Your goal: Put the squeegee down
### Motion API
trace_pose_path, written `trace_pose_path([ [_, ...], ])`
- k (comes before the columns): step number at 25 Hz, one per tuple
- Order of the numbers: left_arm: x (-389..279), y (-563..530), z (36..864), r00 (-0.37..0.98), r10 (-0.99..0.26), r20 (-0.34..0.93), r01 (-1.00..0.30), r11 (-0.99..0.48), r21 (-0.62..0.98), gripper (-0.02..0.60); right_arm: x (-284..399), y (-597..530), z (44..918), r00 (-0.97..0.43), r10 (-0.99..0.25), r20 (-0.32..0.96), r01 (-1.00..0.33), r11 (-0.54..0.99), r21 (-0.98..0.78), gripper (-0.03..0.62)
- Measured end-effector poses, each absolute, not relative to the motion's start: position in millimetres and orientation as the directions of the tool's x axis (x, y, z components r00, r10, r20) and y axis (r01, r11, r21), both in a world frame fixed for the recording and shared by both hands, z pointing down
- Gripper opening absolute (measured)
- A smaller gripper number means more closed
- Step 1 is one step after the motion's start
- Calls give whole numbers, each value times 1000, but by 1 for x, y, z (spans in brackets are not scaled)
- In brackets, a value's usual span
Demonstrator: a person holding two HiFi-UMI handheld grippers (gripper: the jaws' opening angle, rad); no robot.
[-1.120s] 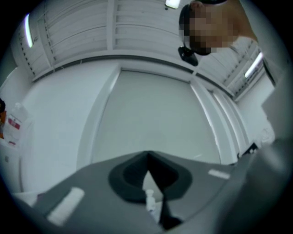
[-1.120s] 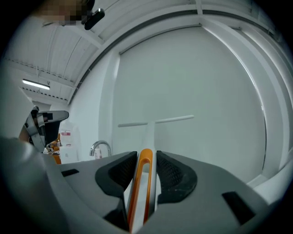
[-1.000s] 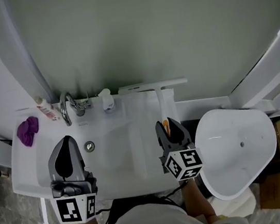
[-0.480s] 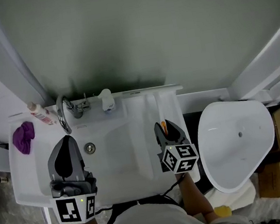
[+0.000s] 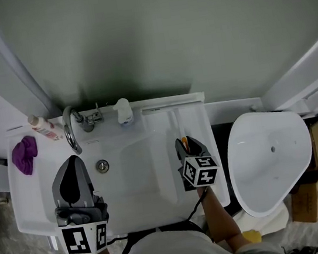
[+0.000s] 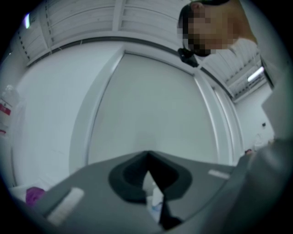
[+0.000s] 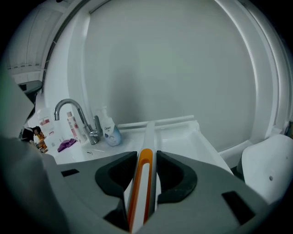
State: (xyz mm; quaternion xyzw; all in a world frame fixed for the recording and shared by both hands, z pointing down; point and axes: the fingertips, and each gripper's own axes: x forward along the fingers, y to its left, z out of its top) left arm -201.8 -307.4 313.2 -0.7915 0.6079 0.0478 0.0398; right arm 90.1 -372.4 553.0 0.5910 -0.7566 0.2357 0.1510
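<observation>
the squeegee (image 7: 149, 134) is in the right gripper (image 7: 146, 157), whose claw is pinching the orange-and-white handle between its pads. in the head view the handle (image 5: 179, 120) runs from the claw towards 12 o'clock. the white blade lies crosswise along the back edge of the washstand (image 5: 206, 164), close to the wall (image 5: 150, 30). whether the blade already rests on that ledge or hangs just above it cannot be told from either view.

the step in hand looks like the set-down itself: the tool is over the flat right-hand shelf of the washstand but not yet let go. the next move probably calls for lowering the handle until it lies flat on the shelf, then spreading the claw and drawing back towards 6 o'clock without dragging the tool along.

the left gripper (image 5: 74, 160) hovers over the basin (image 5: 131, 181) at 9 o'clock of the right one, its claw pressed together on nothing.

the washstand is glossy white, so the handle may slide a little once freed. the drain (image 5: 102, 165) sits near the basin's left end. a chrome faucet (image 5: 71, 127) stands at 11 o'clock of the basin, a soap bottle (image 5: 123, 112) at 12 o'clock, and a pink-labelled bottle (image 5: 43, 127) and a purple cloth (image 5: 24, 154) out at 10 o'clock. a white toilet (image 5: 270, 160) stands at 3 o'clock of the washstand, with a cardboard box (image 5: 312, 201) beyond it.
</observation>
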Motion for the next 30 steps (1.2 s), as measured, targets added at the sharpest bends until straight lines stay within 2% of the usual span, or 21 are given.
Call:
trace_pose_path([
  [30,-225,-316,328,206,-976,-69,-978,-207,-2,8,95,-383,633,-159,-654,739,-987,106,-119,135],
])
